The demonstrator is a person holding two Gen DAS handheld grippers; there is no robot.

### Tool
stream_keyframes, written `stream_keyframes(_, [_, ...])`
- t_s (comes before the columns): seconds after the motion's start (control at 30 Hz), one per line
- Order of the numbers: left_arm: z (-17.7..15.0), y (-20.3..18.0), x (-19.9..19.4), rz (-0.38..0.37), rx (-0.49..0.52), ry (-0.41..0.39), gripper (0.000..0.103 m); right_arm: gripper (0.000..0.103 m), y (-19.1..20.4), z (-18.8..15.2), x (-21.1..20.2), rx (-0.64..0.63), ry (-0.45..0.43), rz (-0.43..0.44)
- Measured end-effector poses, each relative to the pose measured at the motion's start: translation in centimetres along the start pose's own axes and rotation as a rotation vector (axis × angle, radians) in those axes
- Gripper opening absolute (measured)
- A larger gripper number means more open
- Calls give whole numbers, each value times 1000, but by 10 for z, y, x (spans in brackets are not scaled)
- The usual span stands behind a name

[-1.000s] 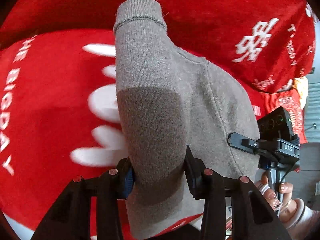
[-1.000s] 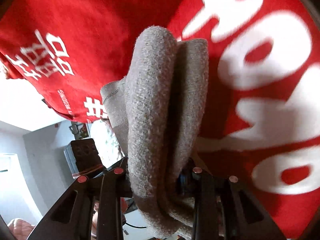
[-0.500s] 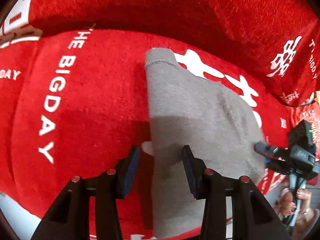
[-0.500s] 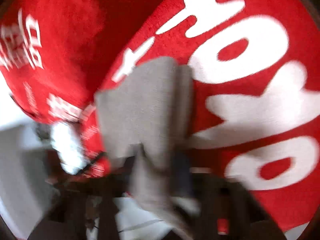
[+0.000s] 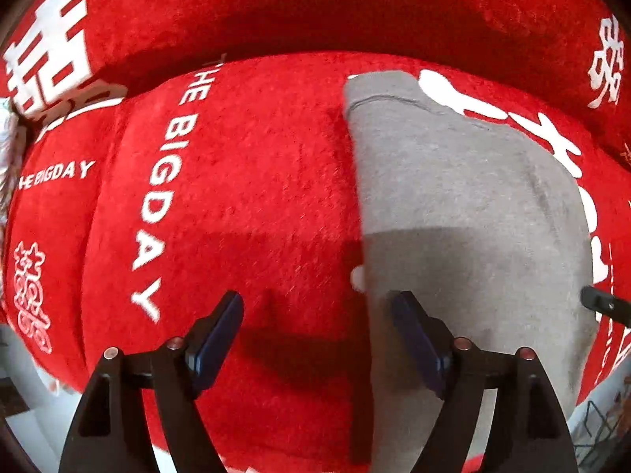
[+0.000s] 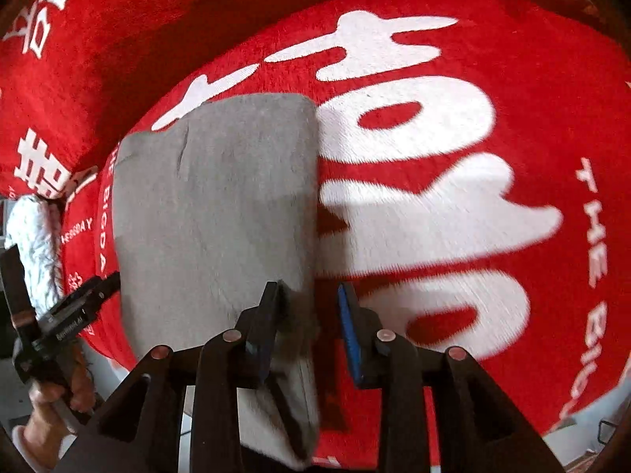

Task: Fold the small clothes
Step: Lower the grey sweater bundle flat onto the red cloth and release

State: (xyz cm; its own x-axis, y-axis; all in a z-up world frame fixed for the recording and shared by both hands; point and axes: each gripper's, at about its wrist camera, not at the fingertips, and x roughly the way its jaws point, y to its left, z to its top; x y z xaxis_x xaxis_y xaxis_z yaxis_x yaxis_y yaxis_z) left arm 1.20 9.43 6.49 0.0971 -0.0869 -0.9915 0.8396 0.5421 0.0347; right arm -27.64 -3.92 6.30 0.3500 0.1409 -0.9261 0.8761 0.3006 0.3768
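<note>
A grey knitted garment (image 5: 465,213) is seen lying folded and flat on a red plush blanket (image 5: 244,205) printed with white lettering; it fills the right half of the left wrist view and the centre left of the right wrist view. The step in hand is judged to be the release after a fold. It is done well if both tools are drawn straight back and slightly up, so that the layers are not dragged or reopened, and if the edges are then checked for alignment.

The left hand-held gripper (image 5: 317,335) is spread wide at the bottom centre of its frame and nothing is held; its right finger (image 5: 414,335) is seen over the garment's left edge, though contact cannot be confirmed. The right hand-held gripper (image 6: 309,327) is parted moderately and is empty; its left finger (image 6: 264,327) appears over the garment's lower right corner, where the cloth looks slightly lifted. The grip is judged to be released.
</note>
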Motion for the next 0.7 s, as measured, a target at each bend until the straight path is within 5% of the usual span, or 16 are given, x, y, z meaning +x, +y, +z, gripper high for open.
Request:
stream_keyframes(0.23, [-38,1,-16,7,17,63,81,30,17,-42,-20,-29,12,99])
stream_keyframes(0.53, [-72,-14,-14,47,67,168,81,21,8,-63,25,11,130,-31])
stream_keyframes(0.7, [-76,-18,-28,33,63,166,81,21,-10,-70,18,59,164,-23])
